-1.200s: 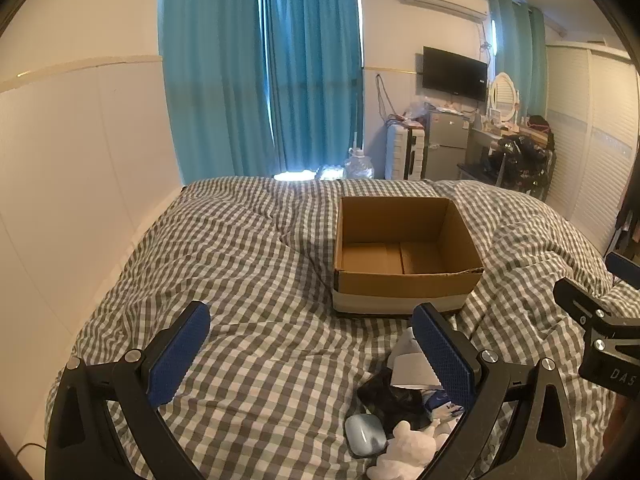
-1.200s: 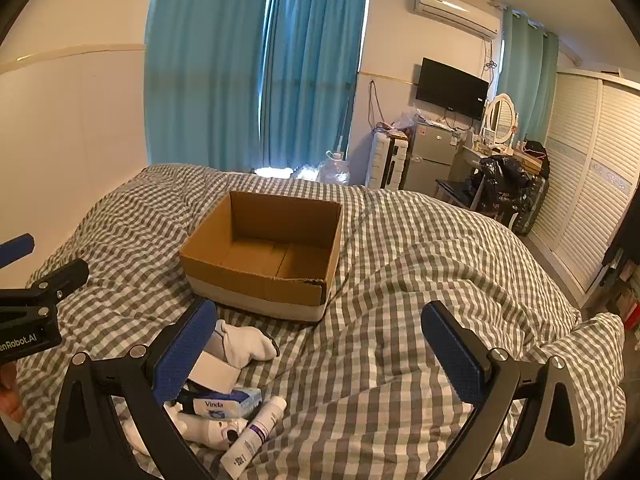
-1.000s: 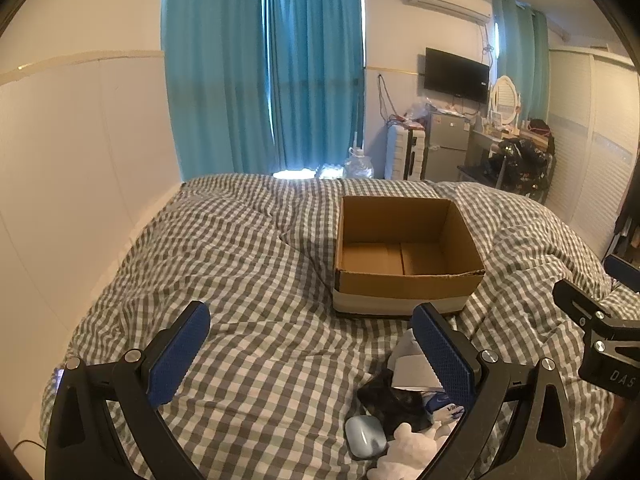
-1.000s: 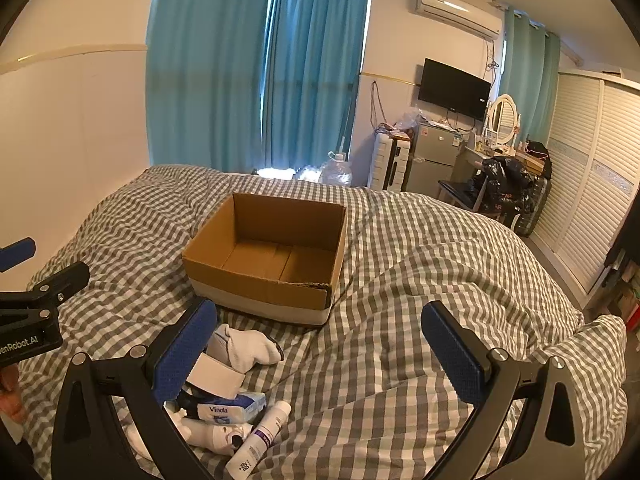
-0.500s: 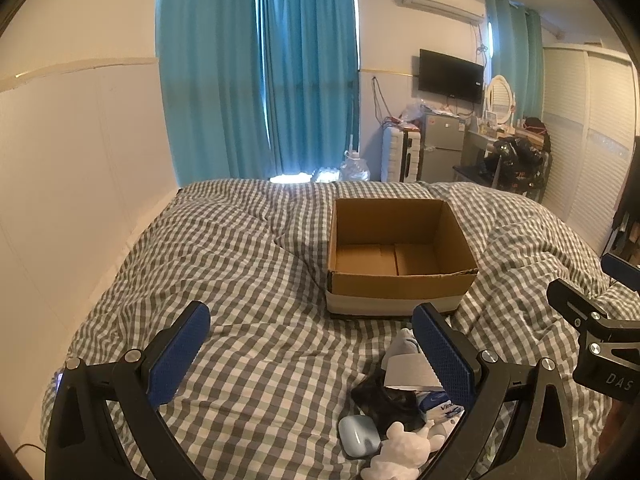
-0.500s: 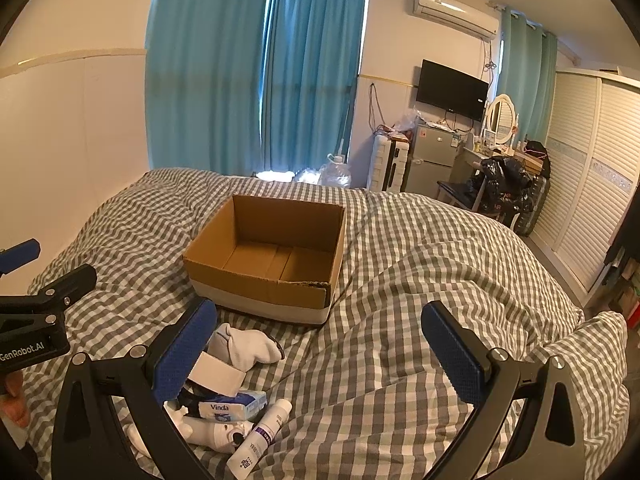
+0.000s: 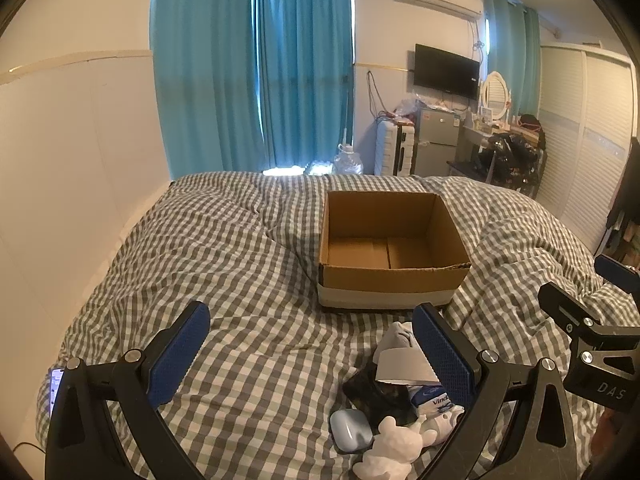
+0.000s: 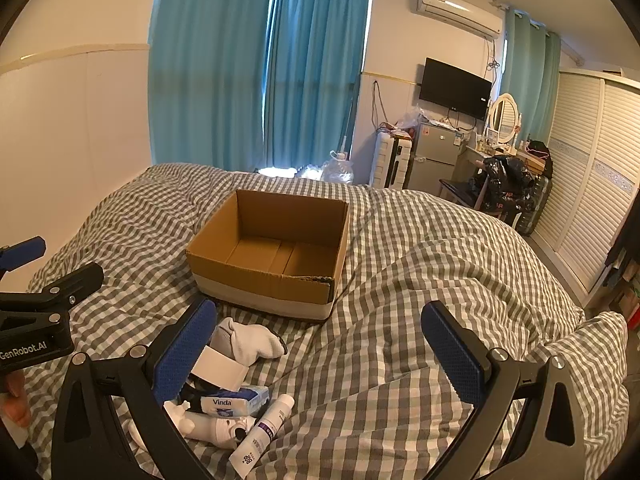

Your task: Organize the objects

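Your left gripper (image 7: 312,354) & right gripper (image 8: 320,350) both hang spread wide, holding nothing. Cardboard box (image 8: 276,256) sits at 12 on the checked duvet (image 8: 420,280); sock (image 8: 250,340), Vinda tissue pack (image 8: 230,400), tube (image 8: 262,434) piled at 7.

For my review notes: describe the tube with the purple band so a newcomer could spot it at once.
On the grey-checked duvet, find the open brown cardboard box; a small pile lies in front of it. The white squeeze tube with a purple band lies at the pile's near right edge, beside the blue Vinda tissue pack: the only slim cylinder with purple.
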`<state>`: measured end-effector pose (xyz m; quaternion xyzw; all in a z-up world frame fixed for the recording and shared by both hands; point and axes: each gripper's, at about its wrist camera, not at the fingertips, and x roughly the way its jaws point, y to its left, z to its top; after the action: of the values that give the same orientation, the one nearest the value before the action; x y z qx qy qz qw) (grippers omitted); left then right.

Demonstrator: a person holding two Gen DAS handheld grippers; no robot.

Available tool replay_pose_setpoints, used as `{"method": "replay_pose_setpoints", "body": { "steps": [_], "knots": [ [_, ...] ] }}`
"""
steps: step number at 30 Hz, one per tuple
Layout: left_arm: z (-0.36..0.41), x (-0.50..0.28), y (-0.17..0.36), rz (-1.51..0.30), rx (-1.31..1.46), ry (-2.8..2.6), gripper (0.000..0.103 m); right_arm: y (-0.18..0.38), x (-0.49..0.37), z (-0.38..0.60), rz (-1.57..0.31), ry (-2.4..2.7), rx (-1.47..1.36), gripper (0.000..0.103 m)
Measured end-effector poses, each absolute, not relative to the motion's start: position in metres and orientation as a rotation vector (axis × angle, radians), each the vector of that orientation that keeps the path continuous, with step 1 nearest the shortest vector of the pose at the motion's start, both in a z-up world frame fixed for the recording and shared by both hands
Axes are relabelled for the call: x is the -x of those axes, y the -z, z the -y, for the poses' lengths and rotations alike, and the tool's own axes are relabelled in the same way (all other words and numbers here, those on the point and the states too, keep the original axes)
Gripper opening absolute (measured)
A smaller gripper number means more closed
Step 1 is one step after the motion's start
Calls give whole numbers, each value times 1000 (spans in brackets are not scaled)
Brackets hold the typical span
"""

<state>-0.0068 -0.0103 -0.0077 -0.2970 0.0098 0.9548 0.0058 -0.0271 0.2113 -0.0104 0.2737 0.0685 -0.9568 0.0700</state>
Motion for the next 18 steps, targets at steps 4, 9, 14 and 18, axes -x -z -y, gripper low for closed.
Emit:
{"method": "replay_pose_setpoints", "body": {
  "steps": [4,9,14,18],
  "knots": [
    [10,6,7,-33,923,-2994,103,10,27,-211,-205,2877,-820,103],
    [10,5,7,-34,912,-3003,103,10,25,-210,-207,2874,-817,103],
    [10,5,7,-34,911,-3004,103,9,24,-209,-208,2867,-815,103],
    [10,4,6,-31,911,-3004,103,10,24,-208,-216,2859,-818,103]
  ]
}}
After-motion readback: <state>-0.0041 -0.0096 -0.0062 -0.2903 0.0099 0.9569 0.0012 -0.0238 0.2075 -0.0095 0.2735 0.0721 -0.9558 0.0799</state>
